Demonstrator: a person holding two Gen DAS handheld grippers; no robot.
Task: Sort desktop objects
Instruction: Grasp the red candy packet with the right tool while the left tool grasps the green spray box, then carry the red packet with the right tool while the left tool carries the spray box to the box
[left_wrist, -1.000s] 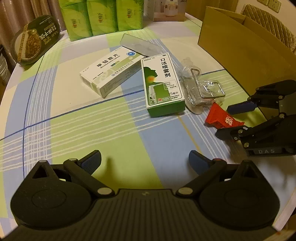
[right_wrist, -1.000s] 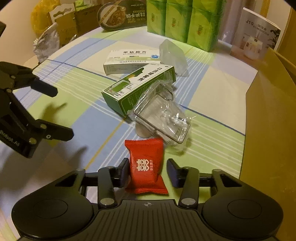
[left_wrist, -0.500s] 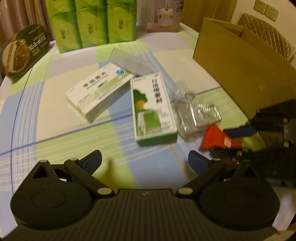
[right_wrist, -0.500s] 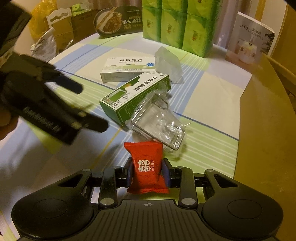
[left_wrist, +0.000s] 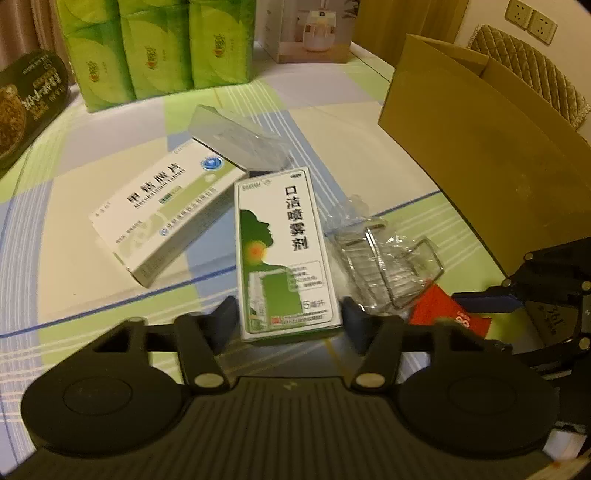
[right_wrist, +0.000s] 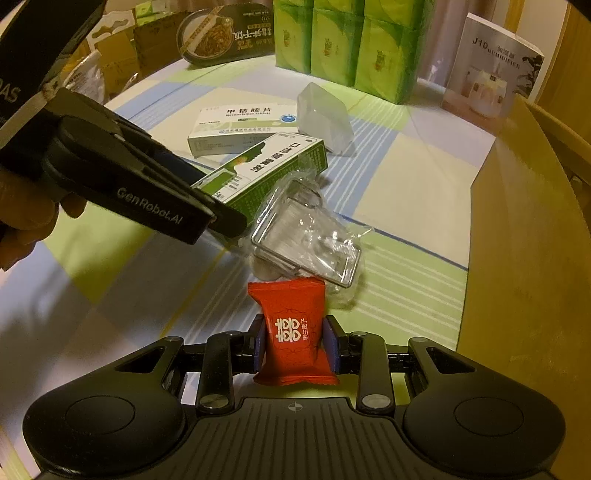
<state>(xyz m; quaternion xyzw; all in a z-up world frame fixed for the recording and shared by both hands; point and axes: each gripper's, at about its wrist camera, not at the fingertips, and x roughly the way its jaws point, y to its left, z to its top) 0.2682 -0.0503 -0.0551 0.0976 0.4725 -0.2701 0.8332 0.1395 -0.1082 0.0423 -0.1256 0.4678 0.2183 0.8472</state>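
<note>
The left hand-held gripper (left_wrist: 290, 319) has its two fingers on either side of the near end of the green and white spray box (left_wrist: 282, 254). Its jaws are closing, with the box between them. The finger pads sit right at the box's sides, but I cannot tell if they press on it. The box lies flat on the bench (left_wrist: 110, 288), which has a cloth with green, blue and cream squares.

The right hand-held gripper (right_wrist: 295, 345) is closed on a red candy packet (right_wrist: 291, 328). Its blue pads squeeze the packet from both sides. The packet is at the near right part of the bench, just near of a clear plastic bag (right_wrist: 310, 236) with a shiny metal clip inside. The bag lies just right of the spray box.

A white pill box (left_wrist: 166, 206) lies left of the spray box, and their far corners are very close. A clear plastic piece (left_wrist: 236, 140) lies just beyond them. Far back stand green tissue packs (left_wrist: 159, 48), with a dark noodle bowl (left_wrist: 29, 99) on the far left. A brown cardboard box (left_wrist: 480, 162) stands on the right. A person's hand (right_wrist: 26, 218) holds the left hand-held gripper.
</note>
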